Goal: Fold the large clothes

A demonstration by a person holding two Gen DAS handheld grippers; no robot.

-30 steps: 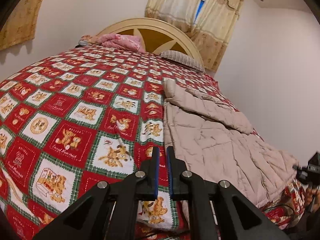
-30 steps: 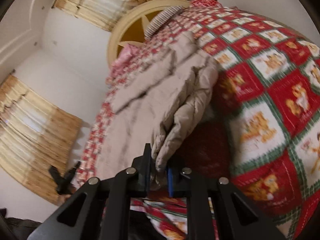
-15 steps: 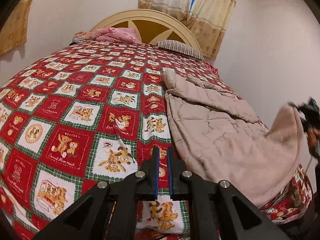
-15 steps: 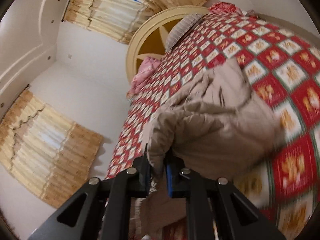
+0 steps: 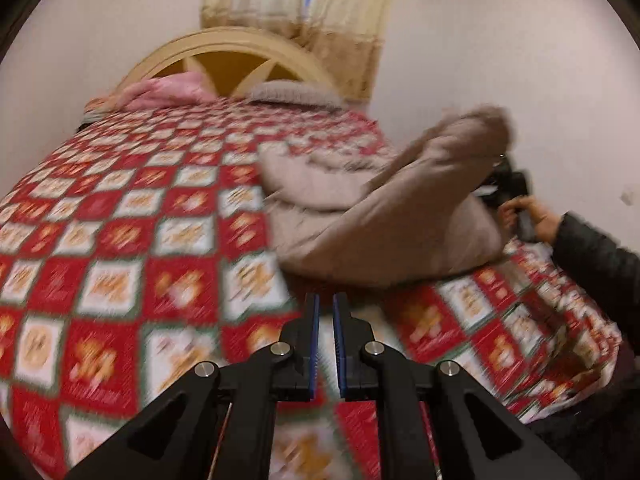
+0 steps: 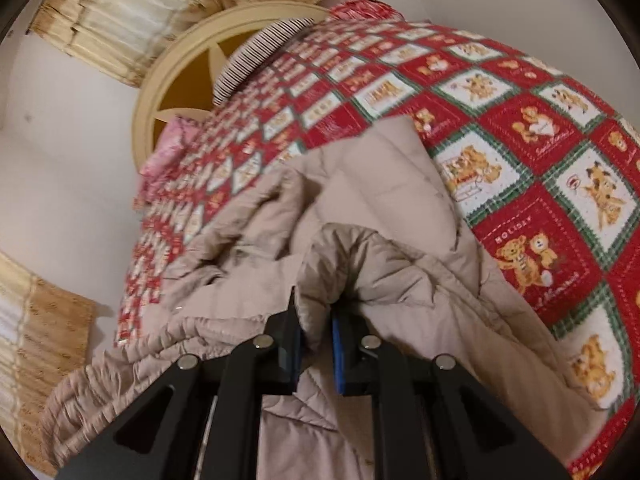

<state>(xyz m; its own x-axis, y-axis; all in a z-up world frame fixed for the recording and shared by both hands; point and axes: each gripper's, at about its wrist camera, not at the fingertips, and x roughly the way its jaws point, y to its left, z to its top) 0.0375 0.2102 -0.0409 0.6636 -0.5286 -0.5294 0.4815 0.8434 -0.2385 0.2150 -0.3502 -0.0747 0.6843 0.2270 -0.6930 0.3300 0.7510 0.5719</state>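
Observation:
A beige quilted jacket [image 5: 384, 216] lies on the right side of a bed with a red teddy-bear bedspread [image 5: 120, 216]. Its near part is lifted and folded back over the rest. My right gripper [image 6: 316, 332] is shut on a fold of the jacket [image 6: 360, 264] and holds it above the bed; it also shows in the left wrist view [image 5: 508, 188] at the jacket's right edge. My left gripper [image 5: 325, 320] is shut and empty, just in front of the jacket's near edge, above the bedspread.
A cream arched headboard [image 5: 232, 56] stands at the far end with a pink pillow [image 5: 168, 90] and a striped pillow [image 5: 296, 94]. Yellow curtains [image 5: 304, 12] hang behind it. A white wall runs along the bed's right side.
My right gripper has lifted the jacket's lower edge off the bed side and carried it up over the jacket. My left gripper has shifted right, toward the jacket, still shut.

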